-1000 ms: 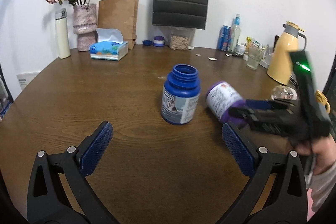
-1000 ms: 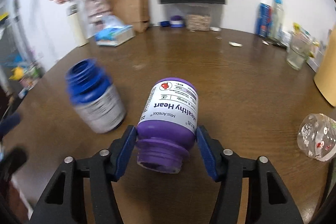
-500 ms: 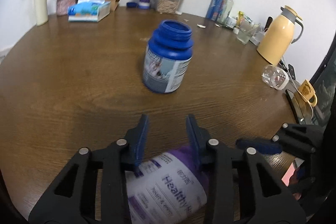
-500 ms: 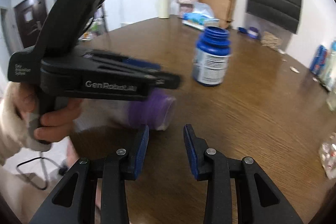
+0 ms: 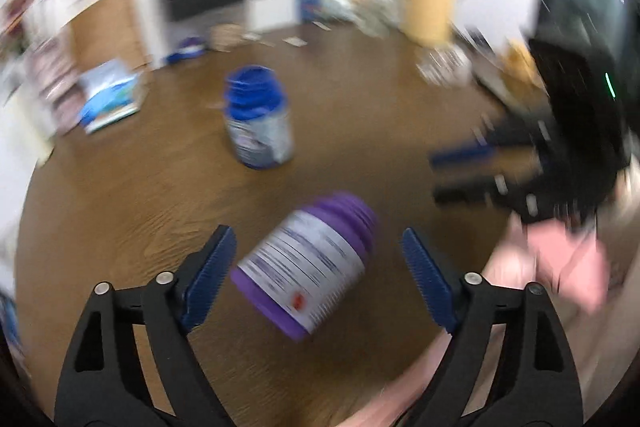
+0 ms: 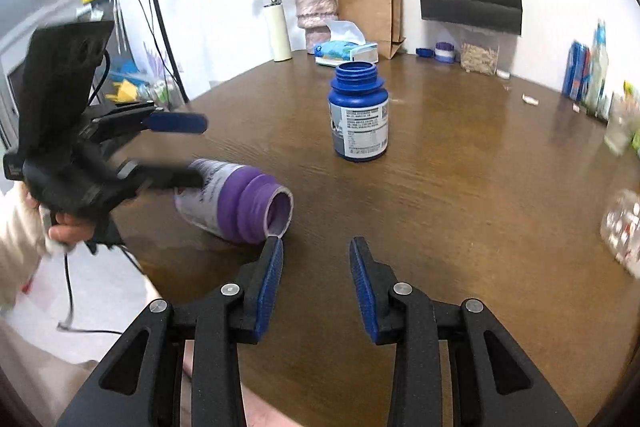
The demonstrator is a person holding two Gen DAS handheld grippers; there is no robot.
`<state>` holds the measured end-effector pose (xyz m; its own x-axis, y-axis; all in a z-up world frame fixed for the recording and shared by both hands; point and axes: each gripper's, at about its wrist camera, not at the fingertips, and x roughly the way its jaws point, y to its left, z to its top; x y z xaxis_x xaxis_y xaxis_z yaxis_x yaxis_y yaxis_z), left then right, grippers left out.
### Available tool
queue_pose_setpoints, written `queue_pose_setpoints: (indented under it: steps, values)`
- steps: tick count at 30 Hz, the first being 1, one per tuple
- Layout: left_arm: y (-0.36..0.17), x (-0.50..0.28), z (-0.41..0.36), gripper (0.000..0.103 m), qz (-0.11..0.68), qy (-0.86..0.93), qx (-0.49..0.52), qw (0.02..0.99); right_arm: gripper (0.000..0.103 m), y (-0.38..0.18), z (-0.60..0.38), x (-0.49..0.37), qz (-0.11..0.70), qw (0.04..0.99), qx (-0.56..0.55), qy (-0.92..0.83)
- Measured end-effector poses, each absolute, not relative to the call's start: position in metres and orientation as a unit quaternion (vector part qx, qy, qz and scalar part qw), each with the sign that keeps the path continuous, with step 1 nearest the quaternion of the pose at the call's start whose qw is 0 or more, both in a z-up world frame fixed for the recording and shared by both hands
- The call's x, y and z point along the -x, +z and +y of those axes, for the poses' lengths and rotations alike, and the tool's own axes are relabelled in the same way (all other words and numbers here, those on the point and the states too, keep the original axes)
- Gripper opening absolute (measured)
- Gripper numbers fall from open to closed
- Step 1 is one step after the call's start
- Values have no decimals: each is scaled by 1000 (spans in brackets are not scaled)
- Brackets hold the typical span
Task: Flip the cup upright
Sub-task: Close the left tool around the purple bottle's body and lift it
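Right gripper (image 6: 316,259) hovering with blue pads apart and empty, purple plastic bottle (image 6: 236,203) lying sideways near the brown wooden table's (image 6: 460,211) near edge between the left gripper's (image 5: 316,263) spread fingers, blue bottle (image 6: 359,111) standing upright mid-table.

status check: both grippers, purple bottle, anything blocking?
Left gripper open, straddling the purple bottle, no grip. Right gripper open, empty, beside the bottle's mouth. Bottle on its side on the table. Blue bottle upright, apart, not blocking.
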<state>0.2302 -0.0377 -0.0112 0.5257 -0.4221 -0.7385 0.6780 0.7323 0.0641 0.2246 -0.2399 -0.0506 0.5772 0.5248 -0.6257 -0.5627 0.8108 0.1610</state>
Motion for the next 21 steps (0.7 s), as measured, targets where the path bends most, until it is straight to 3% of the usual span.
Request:
queue_pose_setpoints:
  steps: [2, 3, 4, 6, 9, 14, 21]
  values:
    - [-19, -236, -52, 83, 379, -324, -225, 837, 60, -52, -241, -224, 342, 886, 17, 311]
    - [-25, -243, -59, 83, 388, -319, -240, 831, 75, -53, -241, -224, 340, 887, 10, 311]
    - [-31, -252, -64, 83, 400, -319, -247, 823, 83, -53, -241, -226, 338, 889, 4, 308]
    - [-42, -268, -69, 80, 418, -317, -253, 813, 83, -52, -242, -225, 333, 892, -8, 307]
    - [-51, -281, -69, 67, 440, -321, -245, 802, 83, -52, -245, -223, 335, 895, -14, 295]
    - [-49, -275, -69, 64, 437, -312, -236, 810, 83, -52, -258, -224, 338, 900, -29, 274]
    - [17, -271, -43, 64, 298, -300, -117, 899, 83, -10, -259, -239, 278, 911, -44, 300]
